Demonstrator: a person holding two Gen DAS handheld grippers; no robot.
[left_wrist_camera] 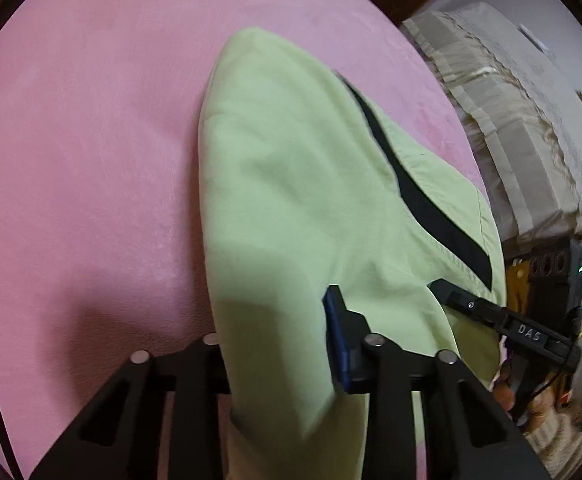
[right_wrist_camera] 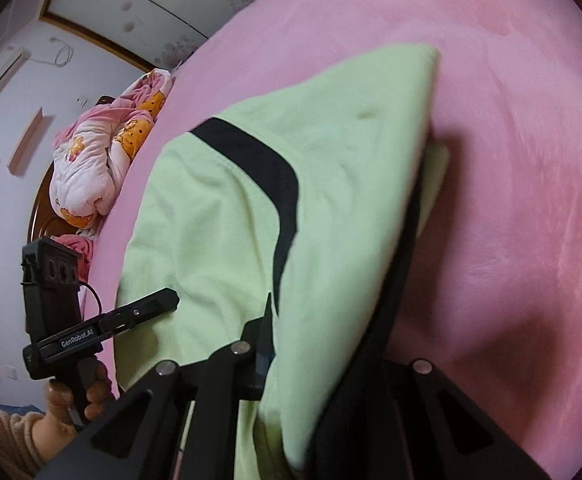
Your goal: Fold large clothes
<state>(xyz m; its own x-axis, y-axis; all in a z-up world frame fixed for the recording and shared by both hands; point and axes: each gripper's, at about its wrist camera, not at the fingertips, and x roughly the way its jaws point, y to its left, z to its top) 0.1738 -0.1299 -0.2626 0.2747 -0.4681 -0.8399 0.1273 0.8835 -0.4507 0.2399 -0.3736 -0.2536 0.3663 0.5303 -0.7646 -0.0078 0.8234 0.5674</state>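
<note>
Pale green garment [left_wrist_camera: 291, 184] drapes across both grippers, over the pink blanket [left_wrist_camera: 83, 160]. Left gripper [left_wrist_camera: 275, 344] and right gripper [right_wrist_camera: 323, 360] each pinch an edge. Best carry both corners level, then lay flat. Only the right view shows the floral quilt [right_wrist_camera: 103, 148], far left.

Your right gripper [right_wrist_camera: 291, 360] had its fingers closed on the light green garment [right_wrist_camera: 331, 152], black trim [right_wrist_camera: 267, 160] showing, lifted over the pink bed cover [right_wrist_camera: 511, 160]. Your left gripper [right_wrist_camera: 163, 302] pinched the garment's left edge. Floral quilt [right_wrist_camera: 103, 148] bunched at the bed's far-left edge.
</note>
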